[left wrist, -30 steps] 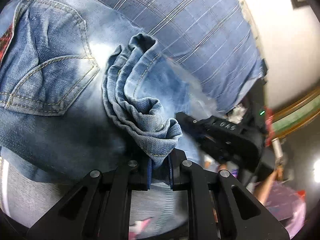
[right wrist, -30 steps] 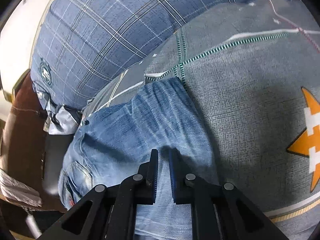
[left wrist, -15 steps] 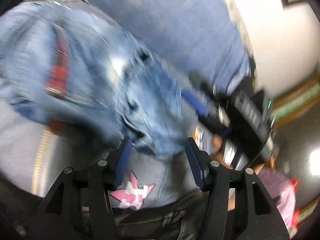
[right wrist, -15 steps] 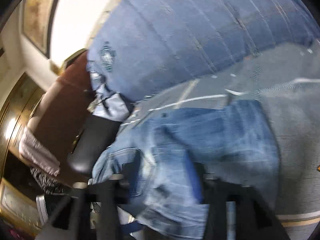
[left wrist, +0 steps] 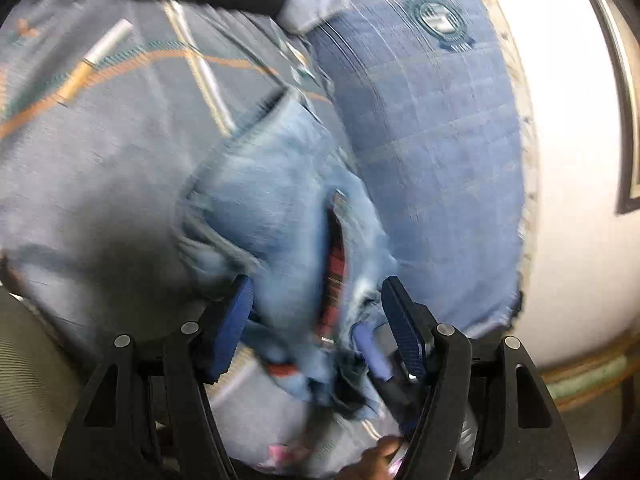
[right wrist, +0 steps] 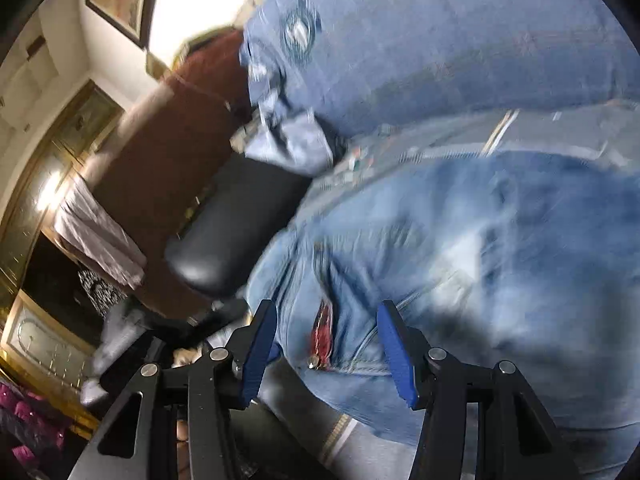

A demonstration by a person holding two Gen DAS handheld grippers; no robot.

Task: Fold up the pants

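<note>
The light blue jeans (left wrist: 280, 216) lie bunched on a grey patterned bedspread (left wrist: 100, 152), with a red lining showing at the waistband. My left gripper (left wrist: 316, 312) is open and empty, its blue pads on either side of the jeans' near edge. In the right wrist view the jeans (right wrist: 480, 240) fill the right half. My right gripper (right wrist: 326, 332) is open and empty, just above the waistband and its red tag. Both views are motion blurred.
A blue plaid pillow (left wrist: 432, 152) lies behind the jeans against a white wall; it also shows in the right wrist view (right wrist: 440, 32). A black padded seat (right wrist: 232, 232) and brown furniture (right wrist: 168, 128) stand left of the bed. The right gripper's blue pad (left wrist: 372, 348) shows low in the left view.
Both grippers have opened; the left let go of the bunched denim it pinched. Both have swung toward the waistband end of the jeans.
</note>
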